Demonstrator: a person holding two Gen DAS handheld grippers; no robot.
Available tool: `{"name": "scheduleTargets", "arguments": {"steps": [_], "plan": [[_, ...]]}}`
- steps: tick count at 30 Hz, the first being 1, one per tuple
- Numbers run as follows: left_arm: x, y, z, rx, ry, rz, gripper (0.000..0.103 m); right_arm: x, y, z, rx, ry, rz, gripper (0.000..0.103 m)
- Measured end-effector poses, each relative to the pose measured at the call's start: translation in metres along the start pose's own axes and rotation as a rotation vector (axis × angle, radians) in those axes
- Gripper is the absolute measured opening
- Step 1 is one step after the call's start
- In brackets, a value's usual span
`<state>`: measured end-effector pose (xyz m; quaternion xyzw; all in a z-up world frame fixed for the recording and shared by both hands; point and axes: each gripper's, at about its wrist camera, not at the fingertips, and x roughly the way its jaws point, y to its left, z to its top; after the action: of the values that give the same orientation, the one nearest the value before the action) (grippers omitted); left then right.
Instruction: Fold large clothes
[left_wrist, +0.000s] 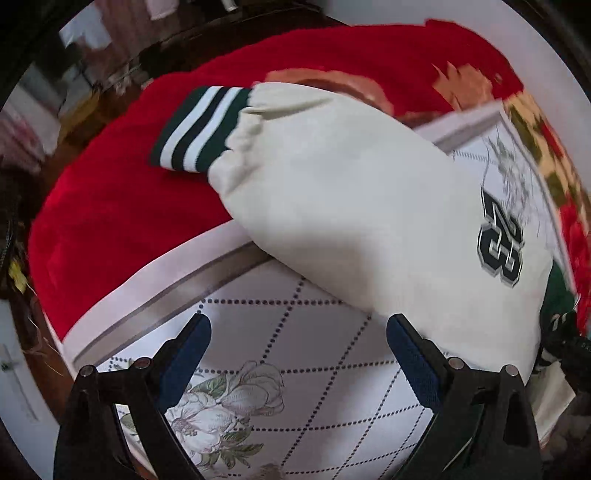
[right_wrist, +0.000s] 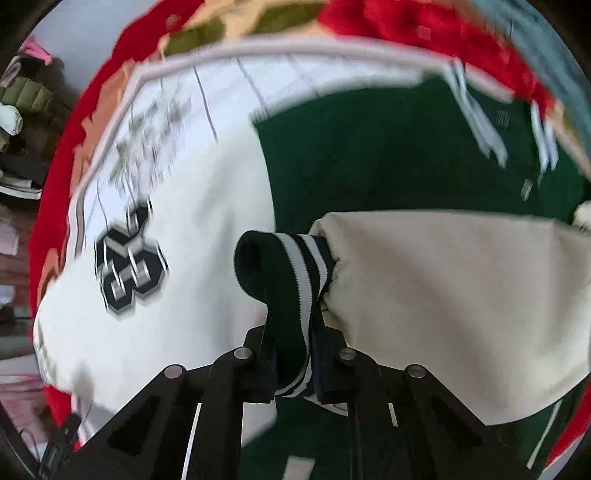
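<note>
A varsity jacket lies on the bed, with a dark green body (right_wrist: 369, 155) and cream sleeves. One cream sleeve (left_wrist: 332, 184) stretches out to the left, its green-and-white striped cuff (left_wrist: 201, 129) resting on the red blanket (left_wrist: 110, 221). A number patch (left_wrist: 500, 243) sits near that sleeve's shoulder. My left gripper (left_wrist: 298, 319) is open just below this sleeve, with nothing between its blue pads. My right gripper (right_wrist: 293, 332) is shut on the striped cuff (right_wrist: 280, 266) of the other cream sleeve (right_wrist: 443, 288), which lies across the green body.
A white quilted sheet (left_wrist: 295, 387) with a flower print covers the bed under the jacket, and the red blanket runs around its border. Dark furniture and clutter (right_wrist: 22, 110) lie past the bed's edge.
</note>
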<state>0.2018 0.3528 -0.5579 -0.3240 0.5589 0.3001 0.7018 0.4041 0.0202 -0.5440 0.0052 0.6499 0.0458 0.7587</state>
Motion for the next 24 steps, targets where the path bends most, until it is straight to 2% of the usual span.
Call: {"name": "scheduleTargets", "arguments": {"steps": [3,5,6,7,8,9,10,11,14,19,22,24], "plan": [[0.006,0.005,0.008,-0.058,0.009,-0.059,0.097,0.000,0.026,0.023,-0.056,-0.035,-0.008,0.015],[0.011,0.011,0.016,-0.104,0.014,-0.096,0.097,0.018,0.043,0.038,-0.119,0.012,-0.001,0.017],[0.015,0.012,0.020,-0.124,0.016,-0.115,0.097,0.026,0.045,0.042,-0.141,0.042,0.015,0.026],[0.019,0.011,0.023,-0.145,0.024,-0.138,0.097,0.031,0.045,0.046,-0.155,0.078,0.068,0.038],[0.025,0.011,0.027,-0.165,0.036,-0.157,0.097,0.028,0.040,0.049,-0.149,0.088,0.121,0.041],[0.032,0.012,0.031,-0.189,0.048,-0.183,0.097,0.024,0.036,0.050,-0.139,0.083,0.162,0.052],[0.039,0.013,0.036,-0.213,0.058,-0.206,0.097,0.012,0.023,0.048,-0.114,0.067,0.240,0.065],[0.044,0.014,0.038,-0.228,0.063,-0.216,0.097,0.002,0.010,0.044,-0.088,0.051,0.284,0.067],[0.053,0.016,0.053,-0.273,0.036,-0.234,0.097,-0.020,-0.030,0.028,0.008,0.035,0.338,0.070],[0.058,0.028,0.081,-0.384,-0.049,-0.206,0.094,-0.019,-0.086,-0.003,0.188,0.063,0.319,0.070],[0.057,0.035,0.090,-0.430,-0.104,-0.168,0.063,-0.007,-0.102,-0.019,0.264,0.099,0.323,0.070],[0.050,0.035,0.093,-0.412,-0.135,-0.138,0.019,-0.002,-0.109,-0.025,0.277,0.113,0.318,0.070]]}}
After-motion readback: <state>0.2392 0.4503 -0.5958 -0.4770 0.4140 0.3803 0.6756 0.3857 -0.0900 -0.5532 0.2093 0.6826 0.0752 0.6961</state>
